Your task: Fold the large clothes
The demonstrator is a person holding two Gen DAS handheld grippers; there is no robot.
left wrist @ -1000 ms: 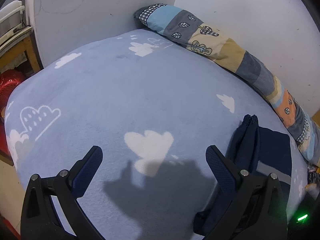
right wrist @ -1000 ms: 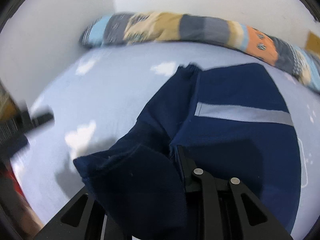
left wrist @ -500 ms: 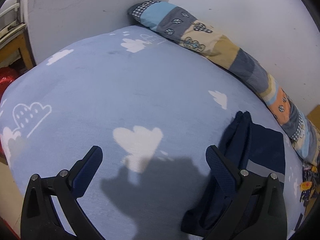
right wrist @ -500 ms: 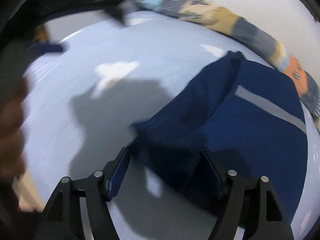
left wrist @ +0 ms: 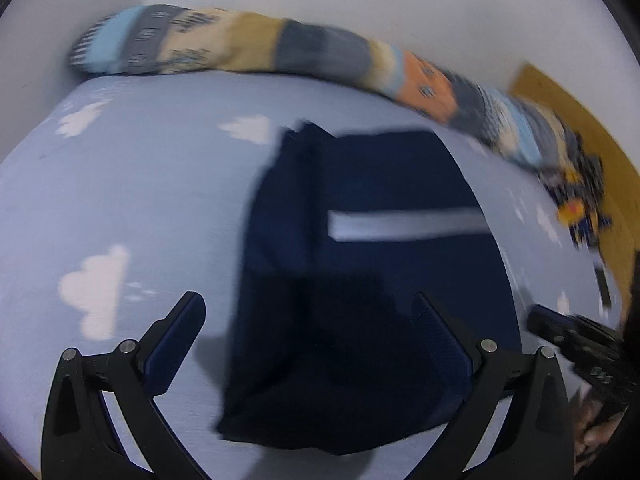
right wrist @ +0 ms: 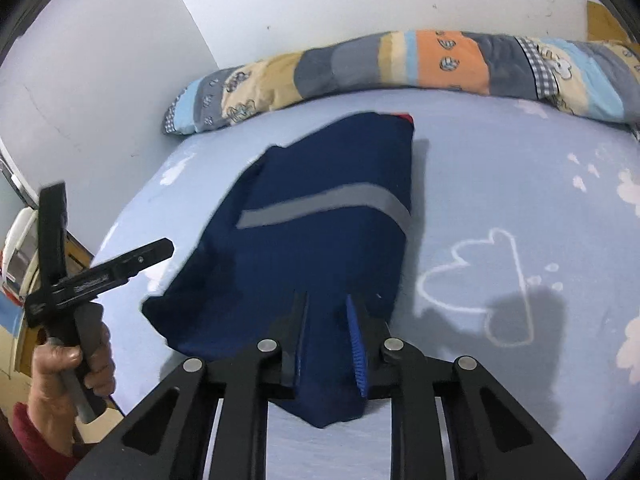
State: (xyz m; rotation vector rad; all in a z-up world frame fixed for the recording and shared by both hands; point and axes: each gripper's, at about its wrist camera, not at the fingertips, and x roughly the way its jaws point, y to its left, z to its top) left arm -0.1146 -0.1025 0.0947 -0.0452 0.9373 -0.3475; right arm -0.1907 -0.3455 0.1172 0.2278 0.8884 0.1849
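A folded navy garment [left wrist: 360, 264] with a grey reflective stripe [left wrist: 404, 224] lies on the light blue cloud-print bed [left wrist: 140, 200]. My left gripper [left wrist: 310, 316] is open, its fingers straddling the garment's near end just above it. The garment also shows in the right wrist view [right wrist: 320, 232]. My right gripper [right wrist: 328, 320] is shut on the garment's near edge, cloth pinched between its blue pads [right wrist: 356, 344]. The left gripper [right wrist: 100, 272] appears at the left of that view, held in a hand, beside the garment's left corner.
A long patchwork bolster [right wrist: 400, 68] lies along the white wall [right wrist: 320, 0] at the far edge of the bed. Wooden furniture [right wrist: 76, 256] stands off the bed's left edge. A dark patterned item [left wrist: 580, 200] lies at the bed's far right.
My left gripper has swung right from the bare sheet to over the garment. My right gripper opened half a second ago and has now closed on the garment's near edge.
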